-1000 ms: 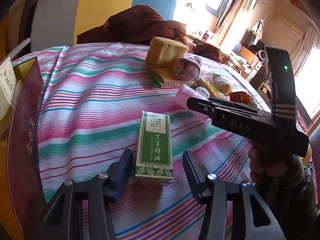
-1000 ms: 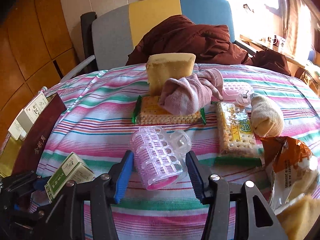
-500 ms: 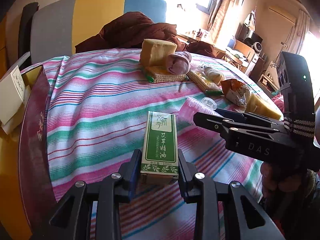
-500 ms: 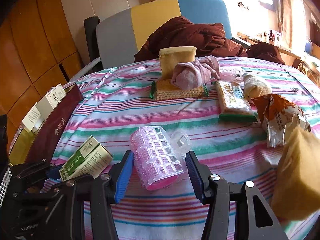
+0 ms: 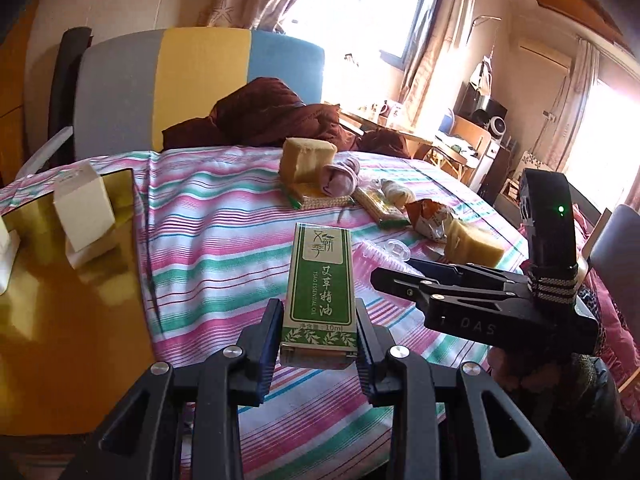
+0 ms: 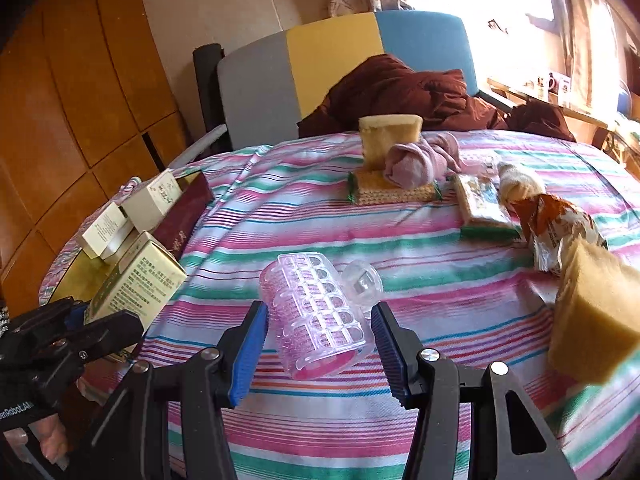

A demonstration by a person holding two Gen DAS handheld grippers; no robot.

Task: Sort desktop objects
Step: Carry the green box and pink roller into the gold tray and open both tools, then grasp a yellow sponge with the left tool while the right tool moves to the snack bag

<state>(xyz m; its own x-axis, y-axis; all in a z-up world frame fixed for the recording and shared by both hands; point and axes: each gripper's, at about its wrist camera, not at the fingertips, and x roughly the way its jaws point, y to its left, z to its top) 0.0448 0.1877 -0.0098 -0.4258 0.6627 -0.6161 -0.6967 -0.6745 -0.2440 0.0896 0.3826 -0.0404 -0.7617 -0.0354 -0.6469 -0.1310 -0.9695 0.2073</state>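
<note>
My left gripper [image 5: 318, 334] is shut on a green and white essential-oil box [image 5: 322, 288] and holds it clear of the striped tablecloth. The same box [image 6: 136, 284] shows at the left of the right wrist view, close to a gold tray with a maroon wall [image 6: 184, 216]. My right gripper [image 6: 318, 344] is shut on a pink hair roller [image 6: 316, 312], whose clear cap [image 6: 362, 284] sticks out at the far end. In the left wrist view the right gripper [image 5: 396, 270] sits to the right of the box, with the roller [image 5: 368, 256] partly hidden.
The gold tray [image 5: 48, 300] holds white cartons [image 5: 82, 216]. Further back lie a sponge [image 6: 390, 136], a pink sock [image 6: 416, 160], cracker packs [image 6: 480, 204], a cream sock [image 6: 520, 184] and a snack bag [image 6: 560, 224]. Another sponge [image 6: 588, 316] is near right. A chair with a brown garment [image 6: 400, 88] stands behind.
My left gripper closed on the oil box, lifted it and carried it left toward the gold tray. My right gripper drew back and up, keeping the pink roller between its fingers.
</note>
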